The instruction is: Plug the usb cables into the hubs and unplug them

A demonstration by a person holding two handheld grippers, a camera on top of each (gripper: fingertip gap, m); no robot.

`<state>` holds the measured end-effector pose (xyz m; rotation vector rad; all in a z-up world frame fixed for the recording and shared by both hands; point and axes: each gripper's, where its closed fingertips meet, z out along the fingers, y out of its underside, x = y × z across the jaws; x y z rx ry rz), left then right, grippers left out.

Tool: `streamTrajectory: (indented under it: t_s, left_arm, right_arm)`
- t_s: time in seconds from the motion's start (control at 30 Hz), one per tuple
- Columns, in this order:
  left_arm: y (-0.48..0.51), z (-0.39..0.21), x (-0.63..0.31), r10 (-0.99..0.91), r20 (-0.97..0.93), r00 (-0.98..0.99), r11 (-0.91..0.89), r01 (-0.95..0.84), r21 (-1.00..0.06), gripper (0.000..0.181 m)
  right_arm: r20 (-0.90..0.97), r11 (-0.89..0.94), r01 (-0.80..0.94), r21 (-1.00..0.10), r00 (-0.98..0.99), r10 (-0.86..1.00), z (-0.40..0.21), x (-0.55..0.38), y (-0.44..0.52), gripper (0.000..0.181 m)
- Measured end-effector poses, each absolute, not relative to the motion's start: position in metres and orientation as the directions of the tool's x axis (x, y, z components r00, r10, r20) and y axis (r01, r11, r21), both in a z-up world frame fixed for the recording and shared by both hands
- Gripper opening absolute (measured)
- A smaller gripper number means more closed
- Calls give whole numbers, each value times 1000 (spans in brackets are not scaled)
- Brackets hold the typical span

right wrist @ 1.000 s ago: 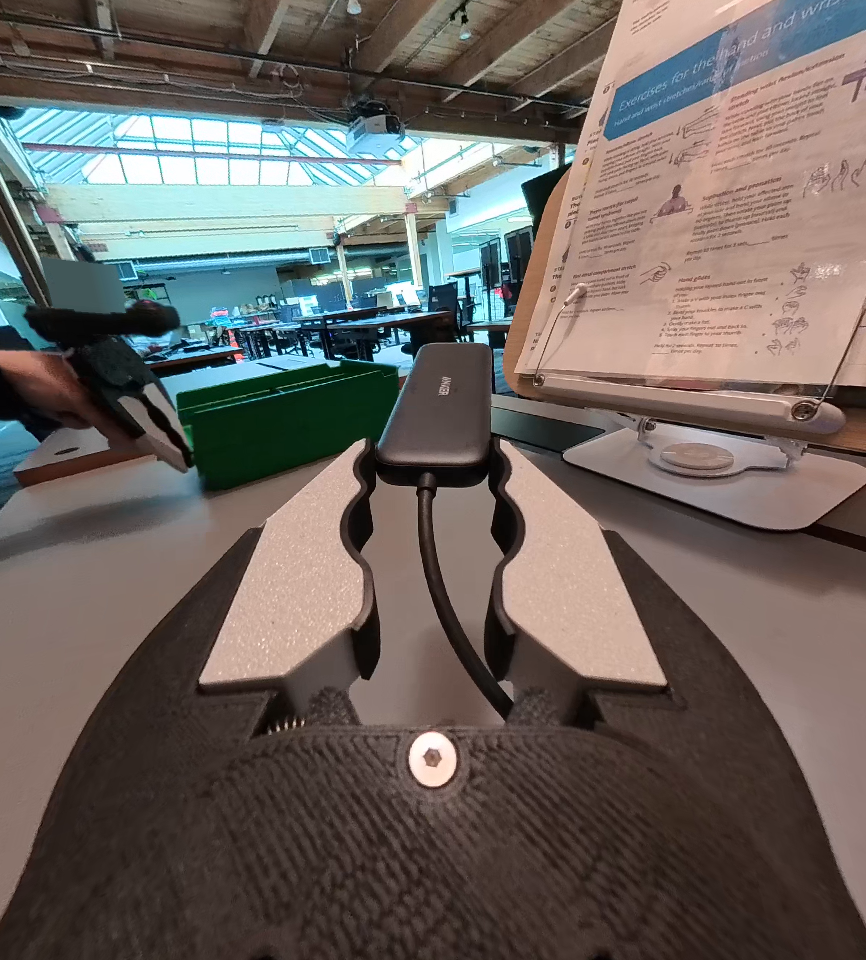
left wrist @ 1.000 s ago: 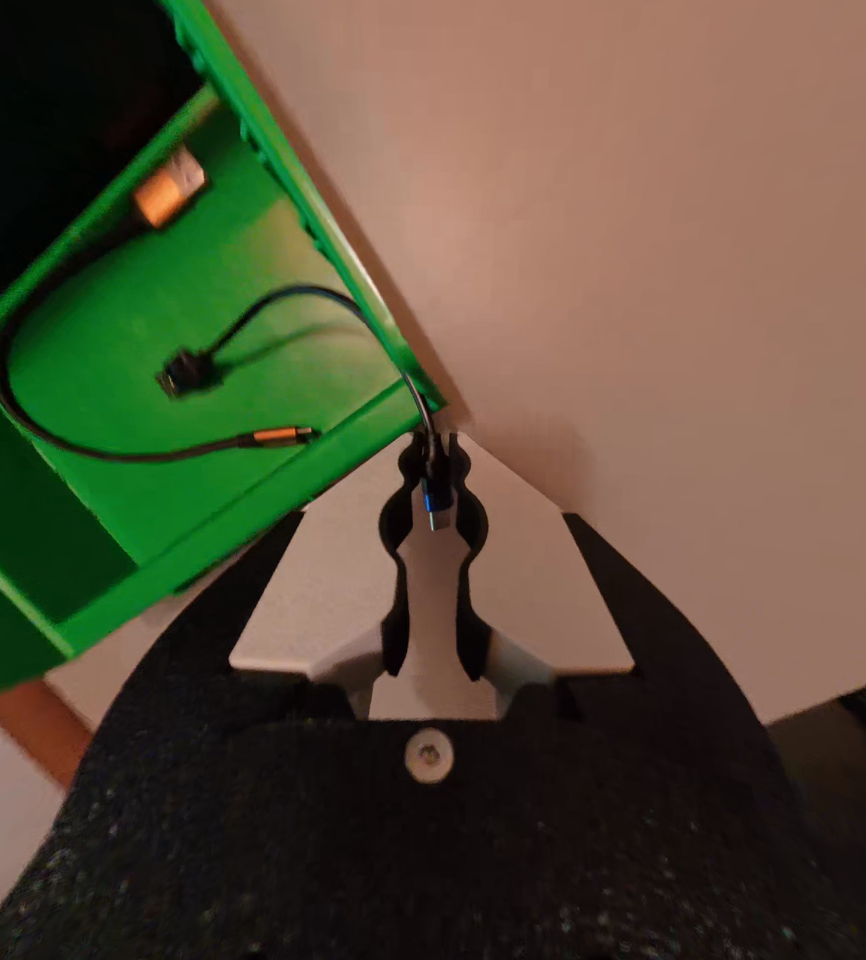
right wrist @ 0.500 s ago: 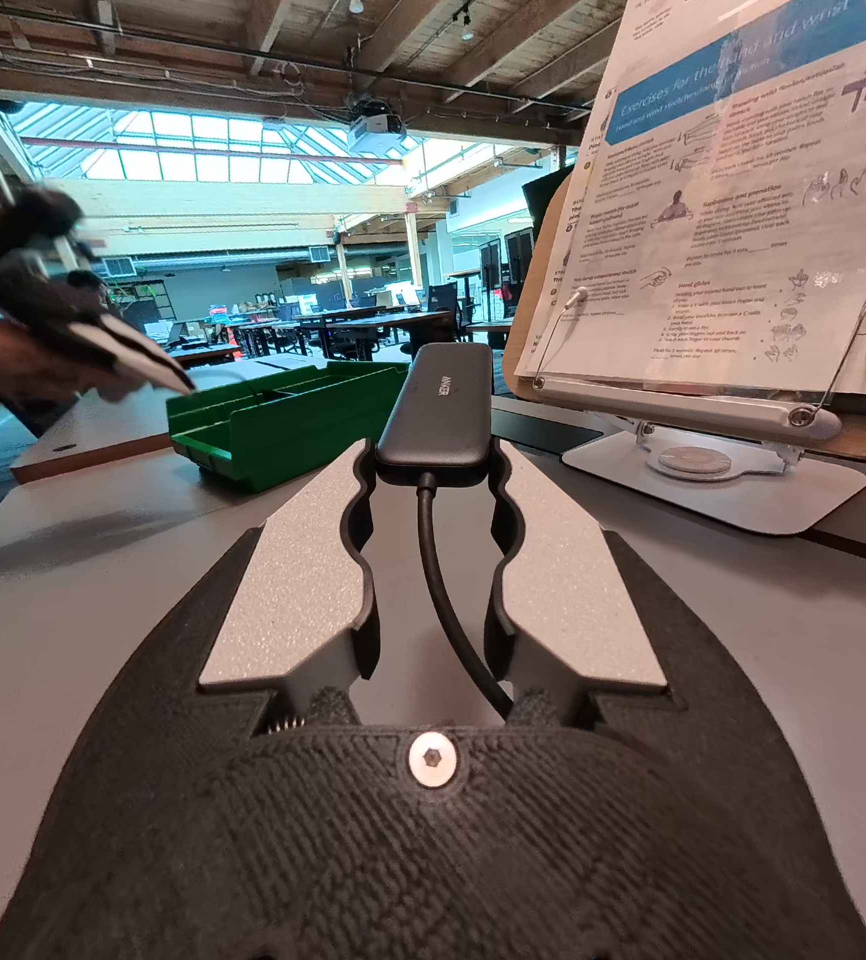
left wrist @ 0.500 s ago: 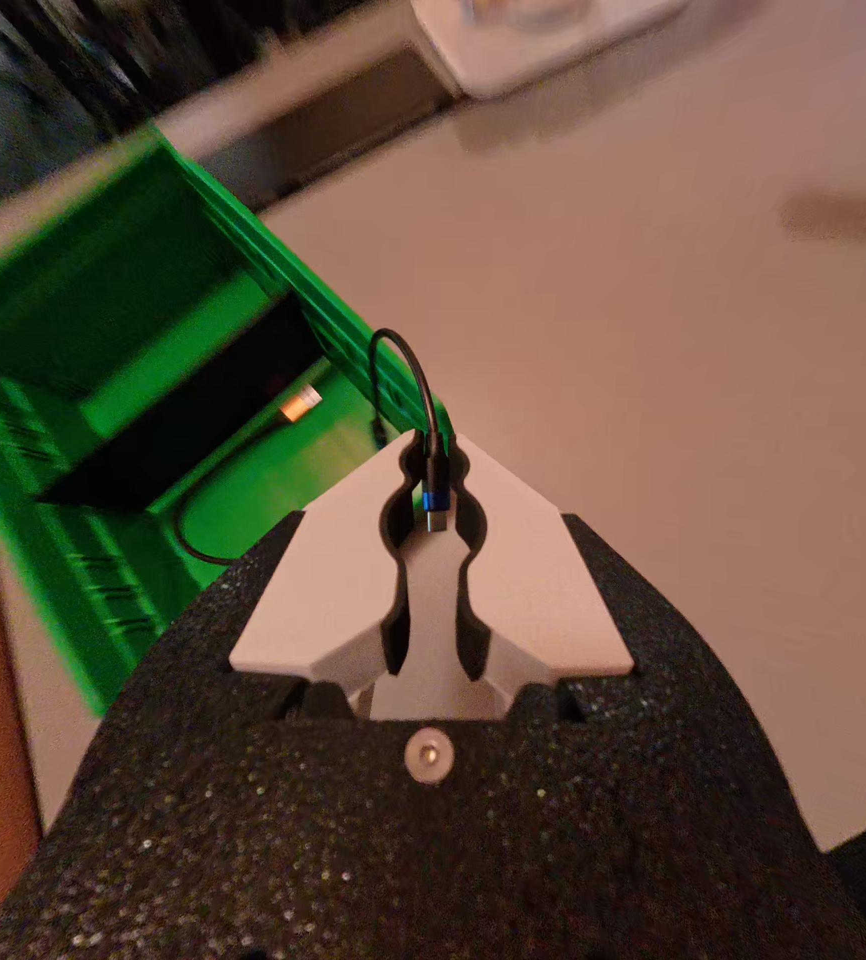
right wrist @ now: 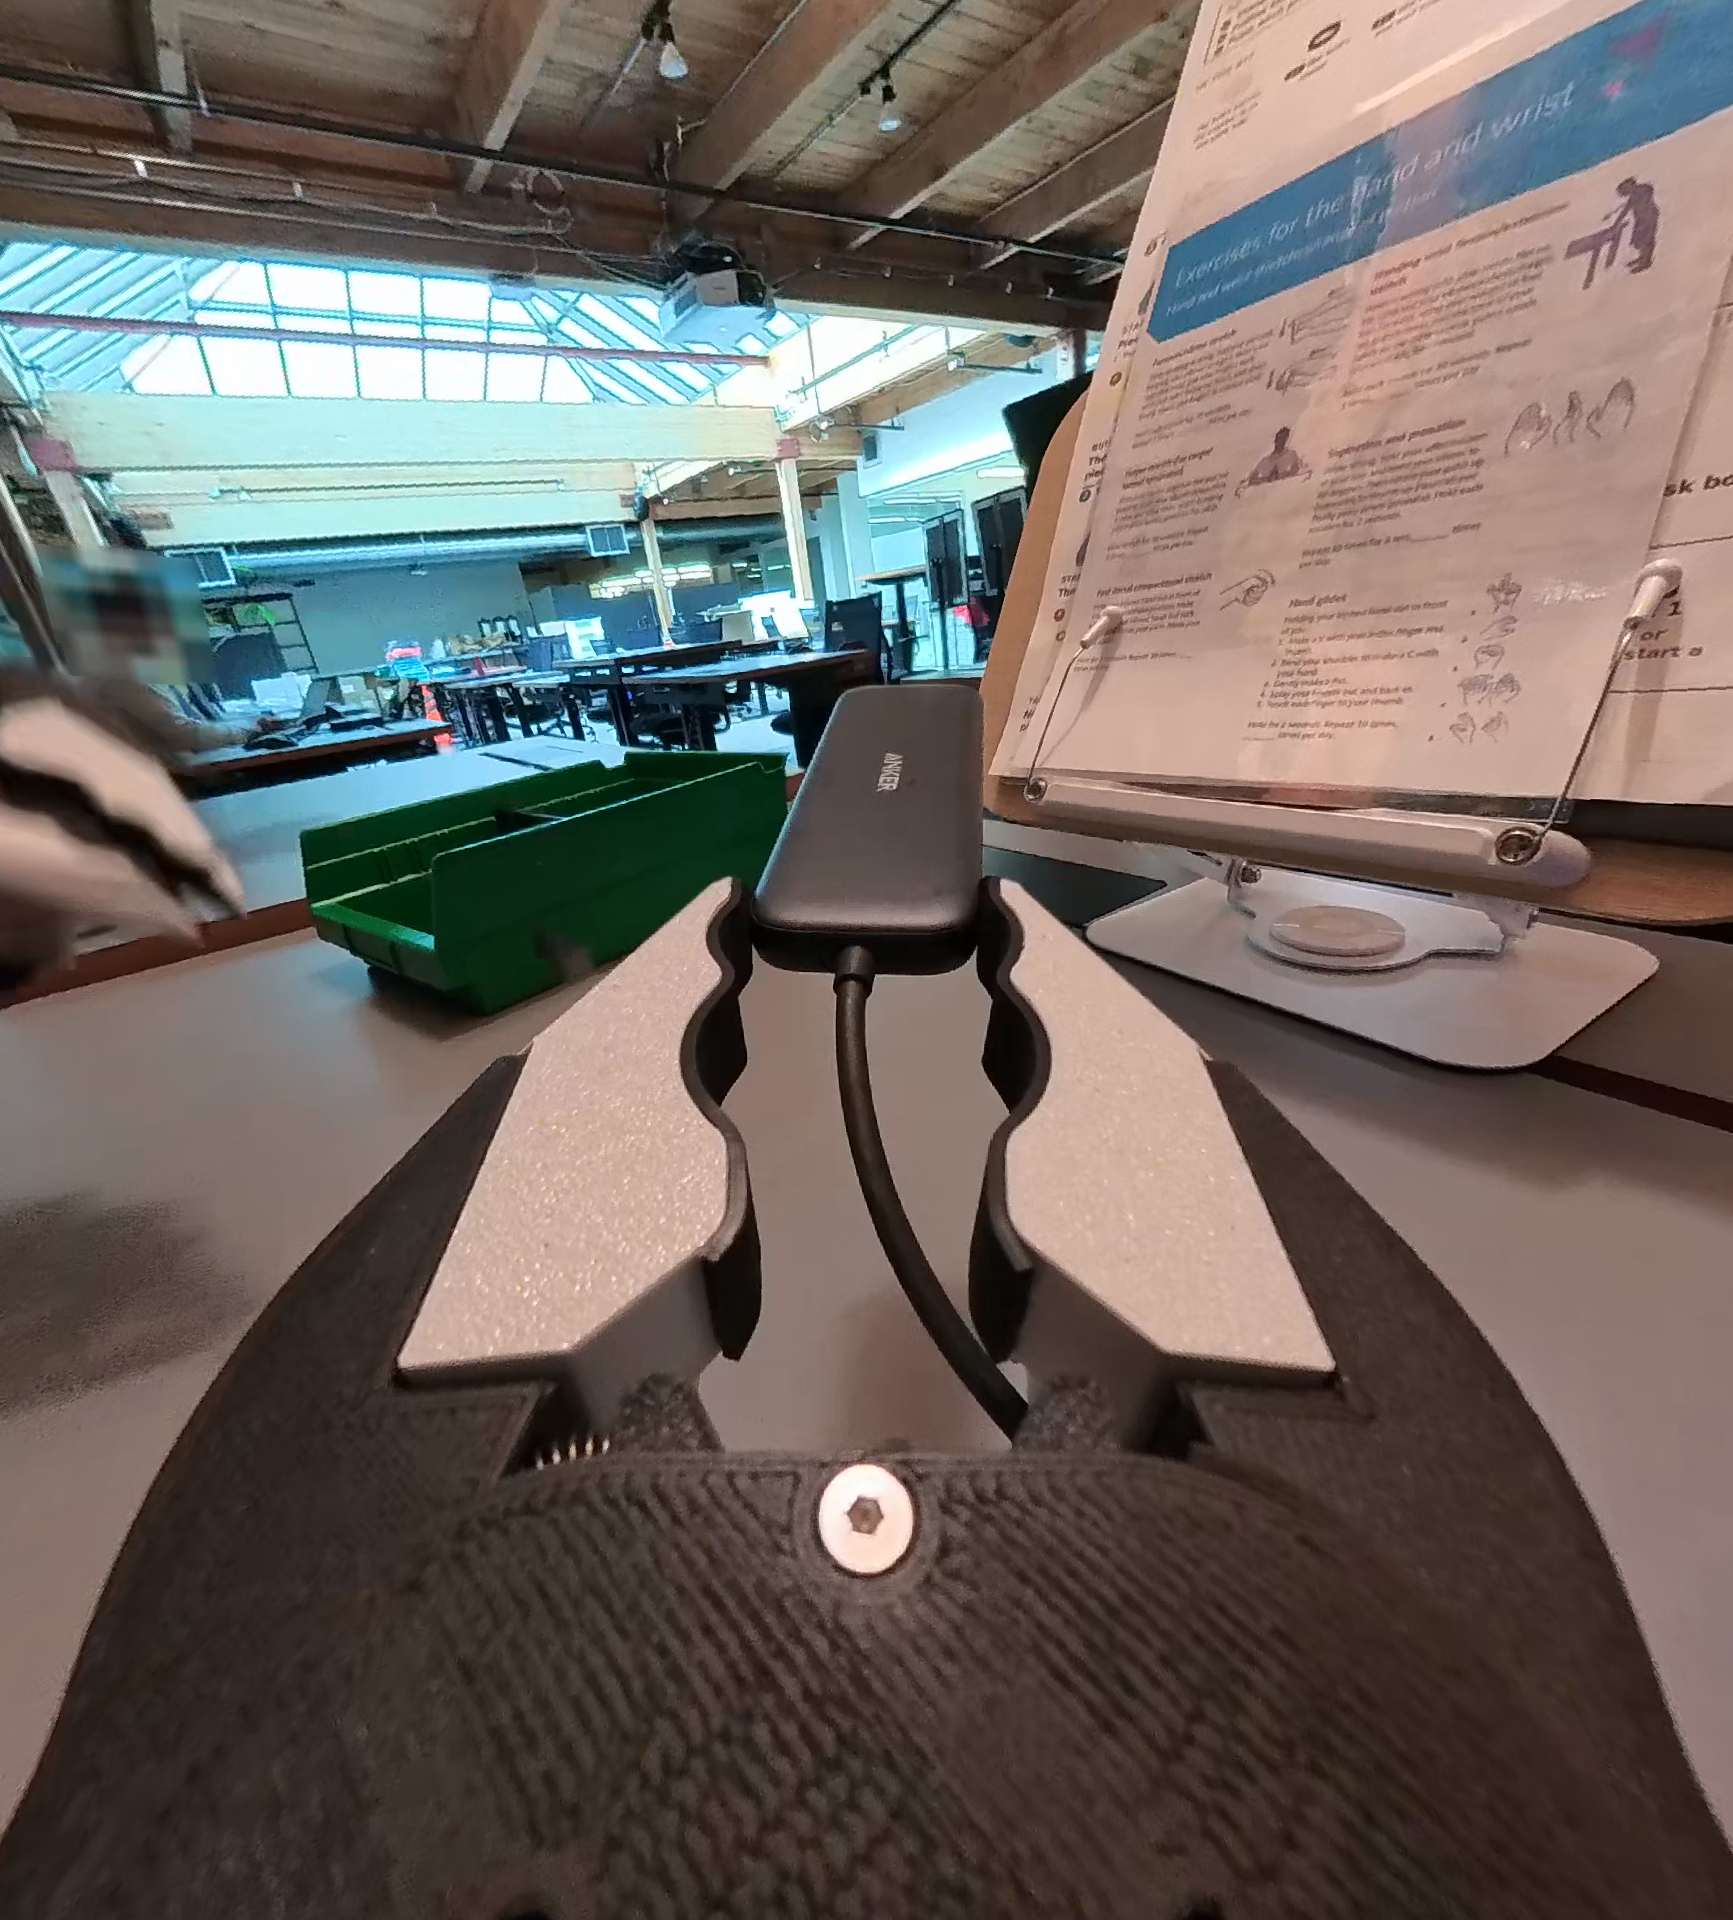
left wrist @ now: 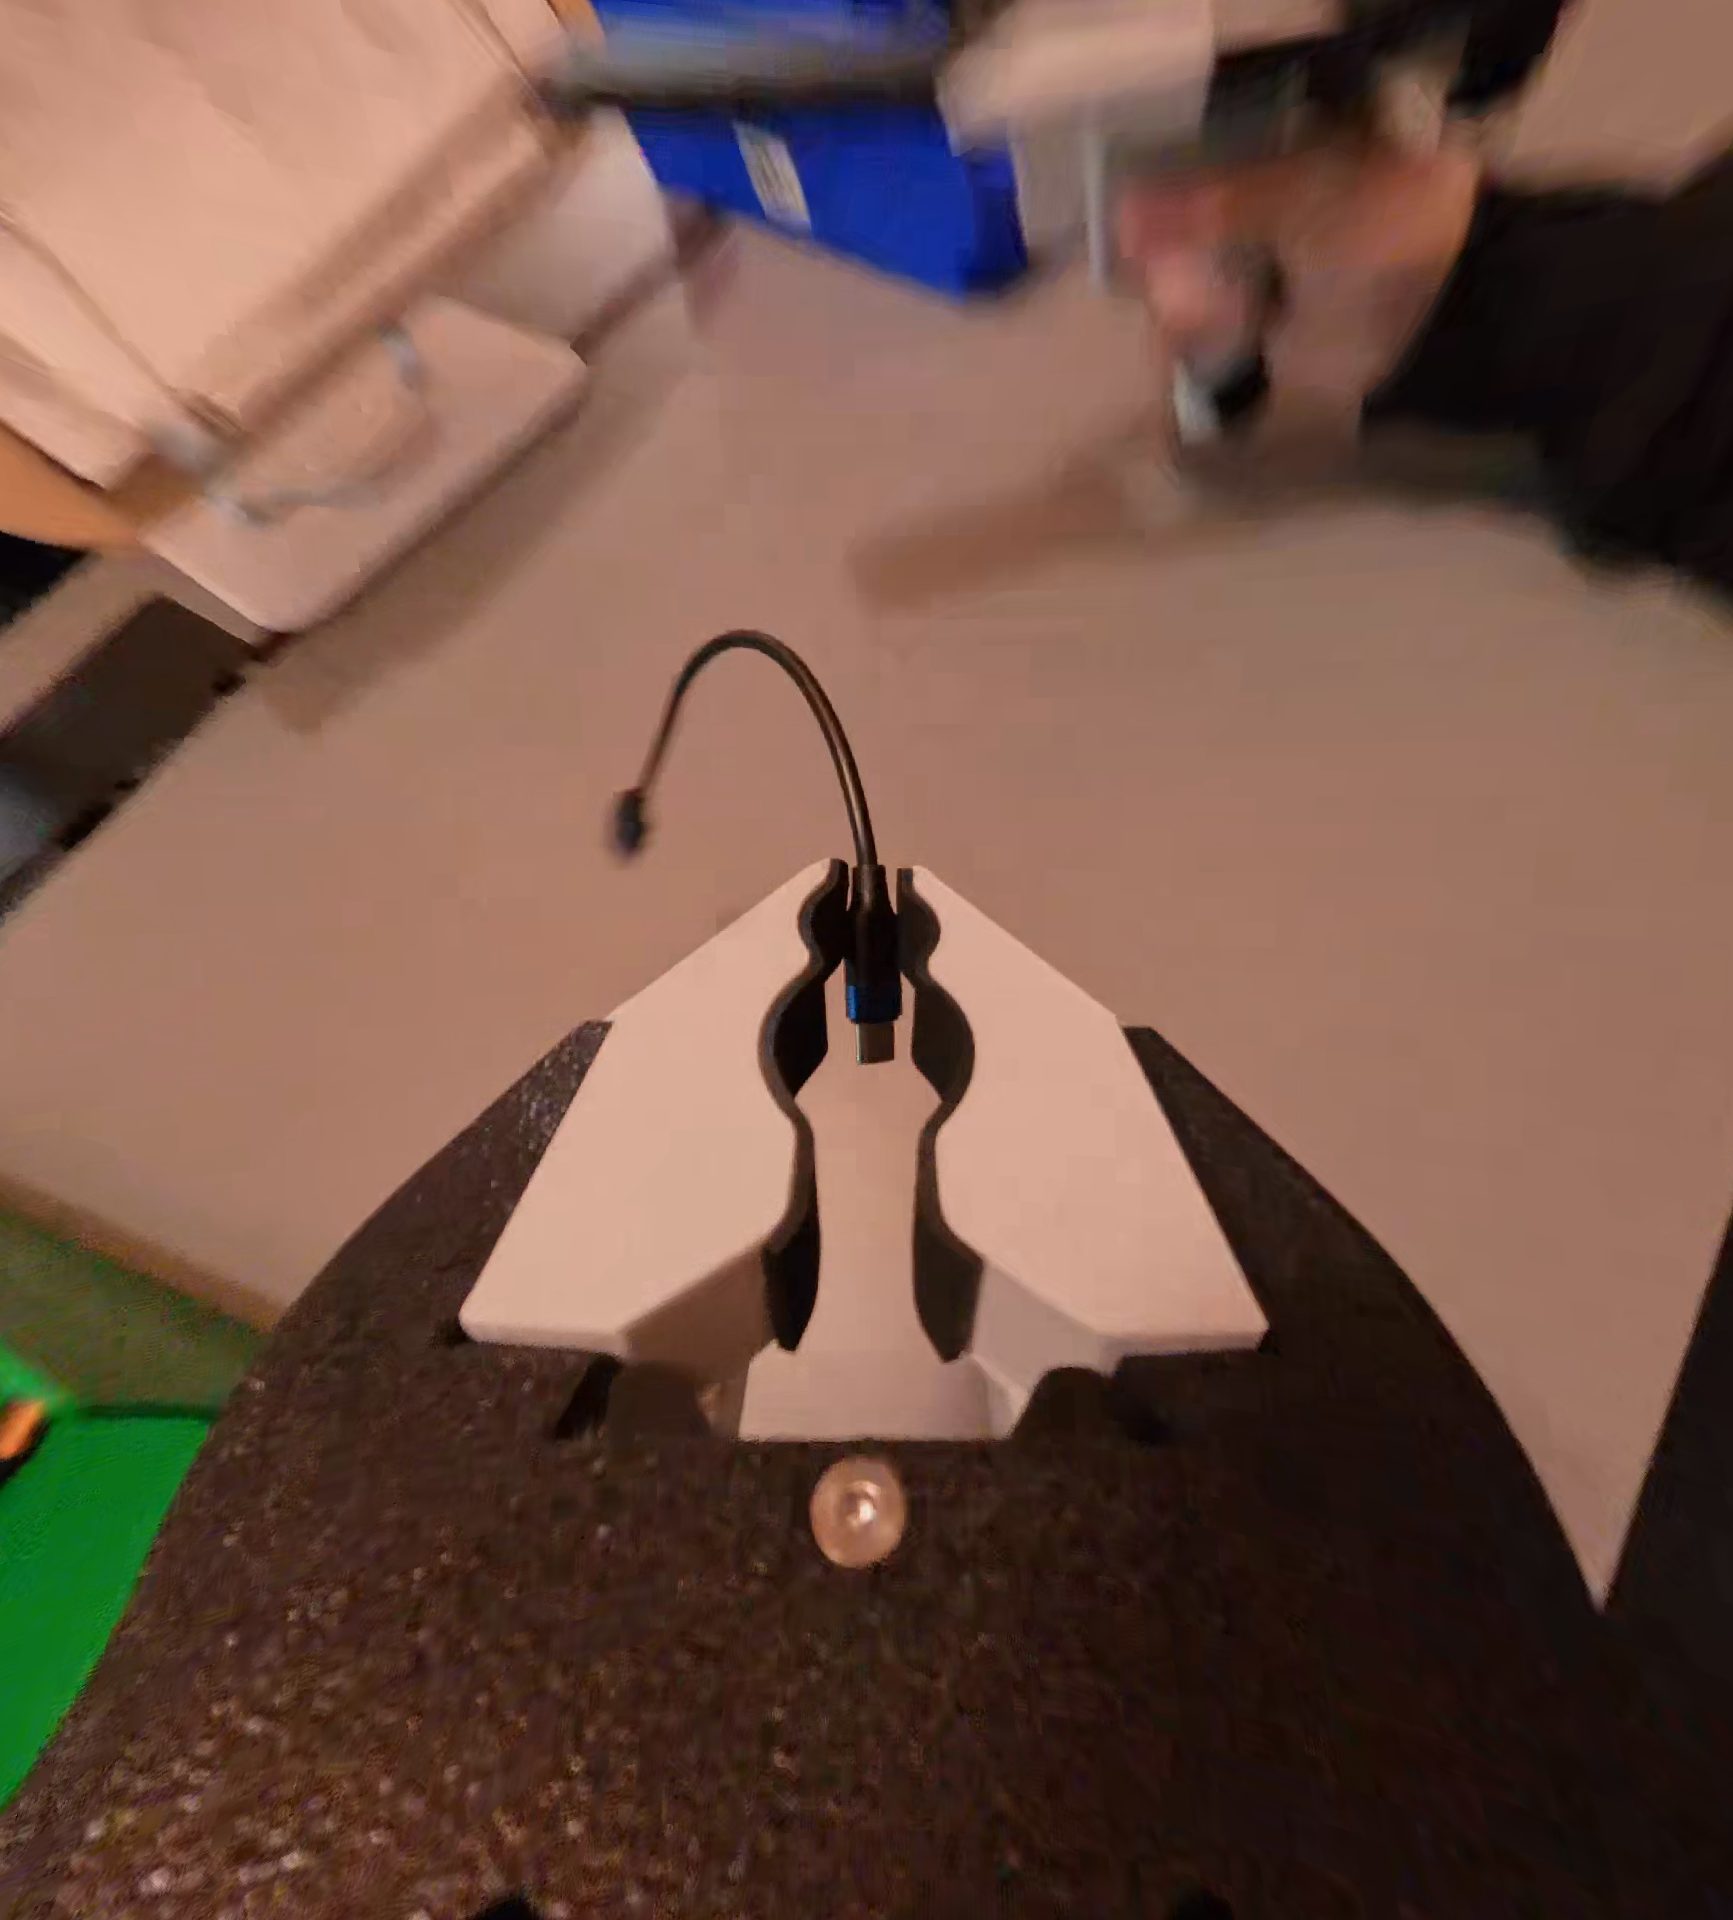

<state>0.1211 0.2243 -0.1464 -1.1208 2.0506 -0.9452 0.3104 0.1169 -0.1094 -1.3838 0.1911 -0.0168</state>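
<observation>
— Grey table (right wrist: 218, 1122) below. Where's the hub (right wrist: 877, 821)?
— Pinched in my right gripper (right wrist: 862, 914), right of the green bin (right wrist: 529, 883).
— And the cable (left wrist: 846, 769)?
— Clamped in my left gripper (left wrist: 867, 883), its free end dangling.

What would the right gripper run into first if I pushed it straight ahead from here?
Past the hub it grips, the right gripper probably meets nothing on the table; the green bin lies left, the document stand right. Depth is unclear.
</observation>
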Motion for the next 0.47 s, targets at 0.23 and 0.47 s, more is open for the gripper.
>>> streamTrajectory:
  t_s: [0.23,0.47]
  left_arm:
    - [215,-241,57,-679,-179,-712,632,-444,-635,8]
    - [245,-218,68,-902,27,-430,289,-649,-704,50]
  right_arm:
    - [-141,190,-118,-975,983,-116,-112,312,117,43]
    - [-123,184,-101,-978,987,-107,-109,307,119,43]
